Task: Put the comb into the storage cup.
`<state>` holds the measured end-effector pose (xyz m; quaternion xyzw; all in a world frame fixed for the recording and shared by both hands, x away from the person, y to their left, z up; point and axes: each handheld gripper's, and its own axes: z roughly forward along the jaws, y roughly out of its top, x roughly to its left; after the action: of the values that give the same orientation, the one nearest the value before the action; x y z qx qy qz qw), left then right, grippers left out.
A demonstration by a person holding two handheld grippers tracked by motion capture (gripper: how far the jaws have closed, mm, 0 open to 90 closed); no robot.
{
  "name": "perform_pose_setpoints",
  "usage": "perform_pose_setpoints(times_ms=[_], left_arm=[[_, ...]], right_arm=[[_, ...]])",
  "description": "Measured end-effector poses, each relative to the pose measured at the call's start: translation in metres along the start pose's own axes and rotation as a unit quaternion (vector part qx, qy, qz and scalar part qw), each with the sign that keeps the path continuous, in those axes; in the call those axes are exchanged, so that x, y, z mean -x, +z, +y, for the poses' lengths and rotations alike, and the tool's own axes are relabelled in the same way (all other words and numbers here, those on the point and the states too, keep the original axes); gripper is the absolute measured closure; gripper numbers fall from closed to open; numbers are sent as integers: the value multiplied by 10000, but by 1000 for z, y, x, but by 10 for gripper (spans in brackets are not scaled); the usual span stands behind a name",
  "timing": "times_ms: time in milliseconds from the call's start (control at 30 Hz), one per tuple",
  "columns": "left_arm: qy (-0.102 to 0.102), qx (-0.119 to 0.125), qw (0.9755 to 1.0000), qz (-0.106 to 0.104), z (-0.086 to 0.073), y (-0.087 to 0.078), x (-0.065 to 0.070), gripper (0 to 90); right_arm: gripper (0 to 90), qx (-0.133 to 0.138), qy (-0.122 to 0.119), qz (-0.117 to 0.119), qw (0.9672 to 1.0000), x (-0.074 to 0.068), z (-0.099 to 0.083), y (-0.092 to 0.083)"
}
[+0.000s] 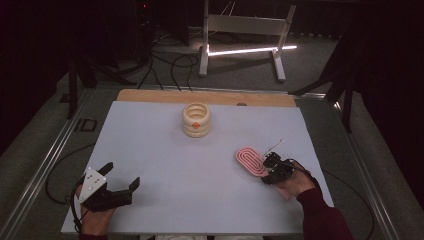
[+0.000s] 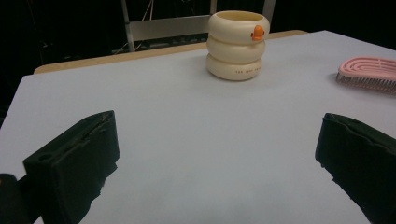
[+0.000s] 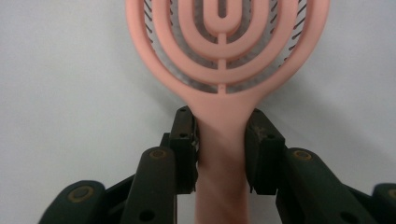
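Hairbrush (image 3: 224, 56): pink plastic, smooth, semi-matt, with concentric open ribs and dark bristles beneath. Right tongs (image 3: 219, 149): black matt plastic links with brass-coloured rivets; pads dull and slightly rough. Left tongs (image 2: 215, 158): black, coarse-edged matt pads. Ringed container (image 2: 238, 44): cream, smooth, faintly glossy. Table (image 1: 165, 165): pale matt sheet over a wooden board.
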<state>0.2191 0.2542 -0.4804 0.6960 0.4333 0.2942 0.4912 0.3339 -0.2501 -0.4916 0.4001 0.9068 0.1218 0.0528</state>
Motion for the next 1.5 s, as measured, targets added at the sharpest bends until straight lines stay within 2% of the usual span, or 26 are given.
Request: perform_pose_setpoints(times_ms=[433, 767, 1200, 1500], left_arm=[[10, -23, 10000, -3, 0, 1, 1, 4], [-12, -41, 10000, 4, 0, 1, 0, 4], [-52, -8, 10000, -67, 1, 2, 1, 4], [-161, 10, 9998, -111, 4, 2, 1, 4]], right_arm=[[698, 344, 148, -93, 9993, -2, -7, -2], [699, 606, 97, -59, 9981, -5, -7, -10], [699, 1049, 79, -6, 9945, -16, 2, -22], [699, 1296, 47, 56, 9915, -23, 8, -26]])
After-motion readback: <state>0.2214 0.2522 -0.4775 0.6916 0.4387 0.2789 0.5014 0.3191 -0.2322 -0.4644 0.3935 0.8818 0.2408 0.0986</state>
